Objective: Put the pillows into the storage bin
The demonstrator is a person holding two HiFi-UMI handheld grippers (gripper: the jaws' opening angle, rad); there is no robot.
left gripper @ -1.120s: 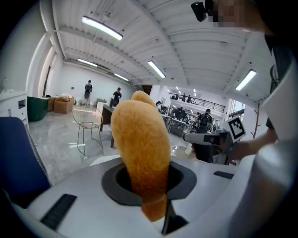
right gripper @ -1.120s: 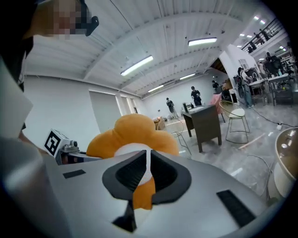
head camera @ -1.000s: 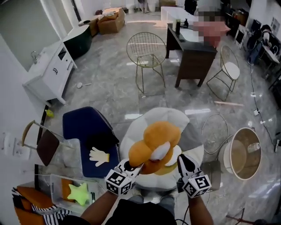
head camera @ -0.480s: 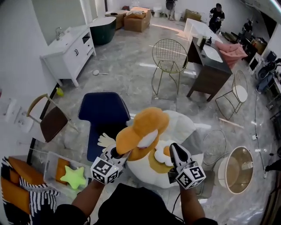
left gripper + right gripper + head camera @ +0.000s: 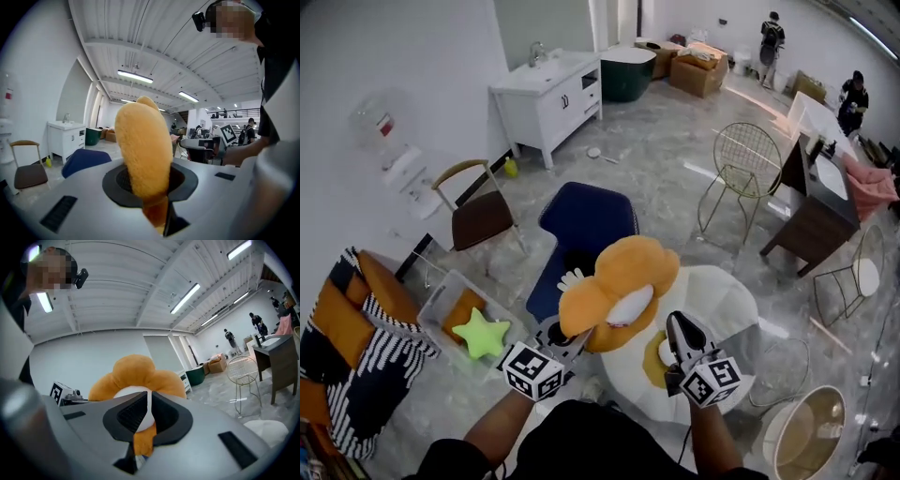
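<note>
Both grippers hold one orange flower-shaped pillow (image 5: 619,291) with a white centre up in front of me. My left gripper (image 5: 565,336) is shut on an orange petal (image 5: 140,145). Pinching the pillow's lower right edge (image 5: 133,371), my right gripper (image 5: 676,330) is also shut. In the left gripper view the gripper (image 5: 151,190) has plush filling its jaws. The right gripper (image 5: 146,420) grips a thin fold in its own view. The clear storage bin (image 5: 434,298) stands on the floor to the lower left. It holds a green star pillow (image 5: 480,333) and an orange one.
Below the held pillow lies a large white fried-egg cushion (image 5: 722,309). A navy seat (image 5: 586,220) and a brown chair (image 5: 481,214) stand beyond the bin. A striped orange and black cushion (image 5: 347,356) is at the far left. A gold wire chair (image 5: 745,173) and dark desk (image 5: 816,211) are right.
Both grippers have carried the orange pillow up and round to the left. The storage bin and the striped cushion have come further into view at the lower left.
</note>
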